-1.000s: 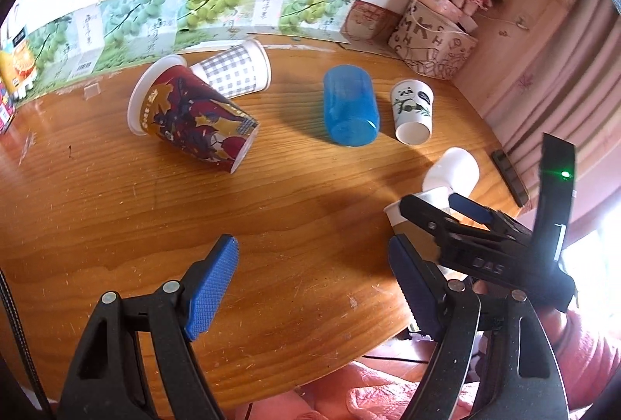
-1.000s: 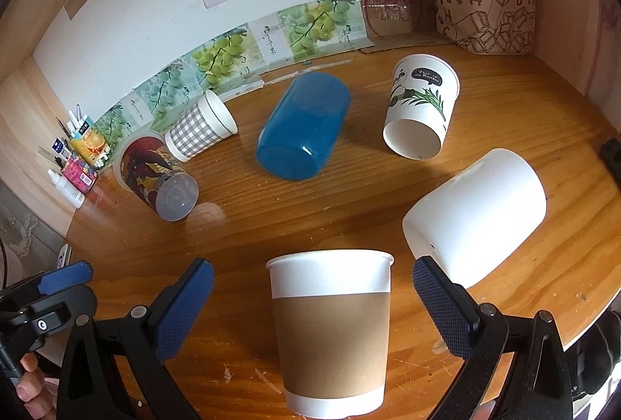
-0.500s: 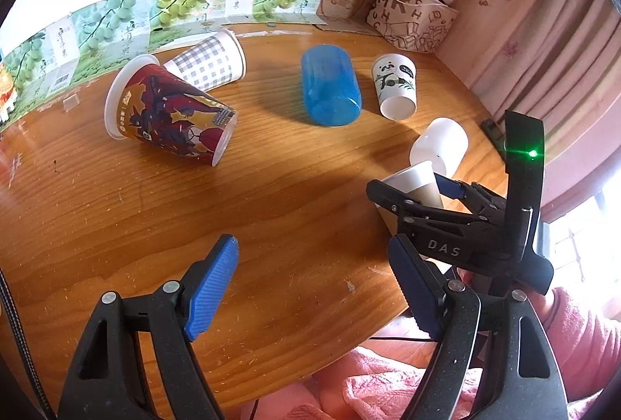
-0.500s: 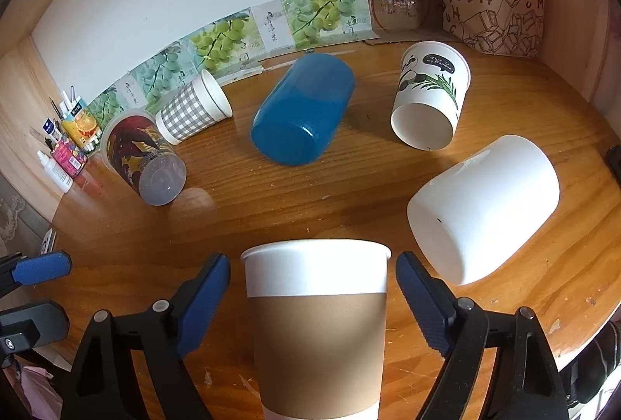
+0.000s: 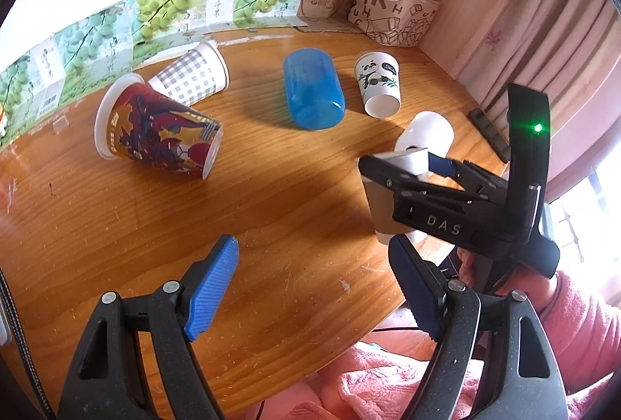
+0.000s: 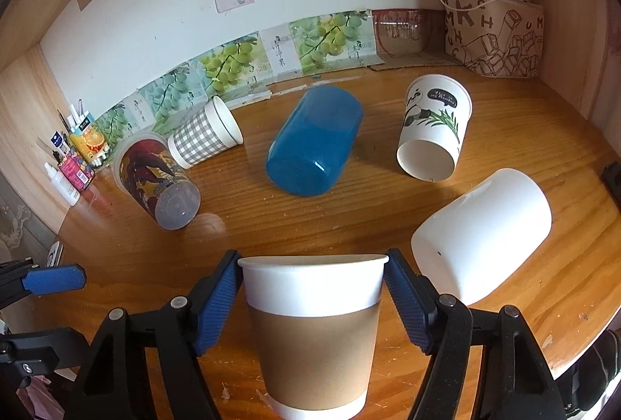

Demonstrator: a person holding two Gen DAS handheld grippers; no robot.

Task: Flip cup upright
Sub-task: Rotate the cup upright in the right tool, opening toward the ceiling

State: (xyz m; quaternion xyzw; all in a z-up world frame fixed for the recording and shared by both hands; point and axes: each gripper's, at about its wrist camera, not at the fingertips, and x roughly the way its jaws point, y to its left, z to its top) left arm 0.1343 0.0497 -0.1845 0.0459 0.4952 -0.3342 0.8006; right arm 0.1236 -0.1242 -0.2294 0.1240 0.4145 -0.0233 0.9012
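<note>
A white paper cup with a brown sleeve [image 6: 314,334] stands upright near the table's front edge. My right gripper [image 6: 312,303] is shut on it, its blue pads pressed against the white band under the rim on both sides. The same cup [image 5: 382,206] shows in the left wrist view, mostly hidden behind the right gripper [image 5: 423,164]. My left gripper [image 5: 310,288] is open and empty over the front of the table, left of the cup.
Lying on their sides on the wooden table [image 6: 543,132]: a blue tumbler [image 6: 314,140], a panda cup [image 6: 432,129], a plain white cup [image 6: 481,237], a checked cup [image 6: 202,136] and a red printed cup [image 6: 155,179]. A lettered bag [image 6: 493,39] stands back right.
My right gripper has closed from wide open onto the brown-sleeved cup. My left gripper stays open, and its view has shifted a little.
</note>
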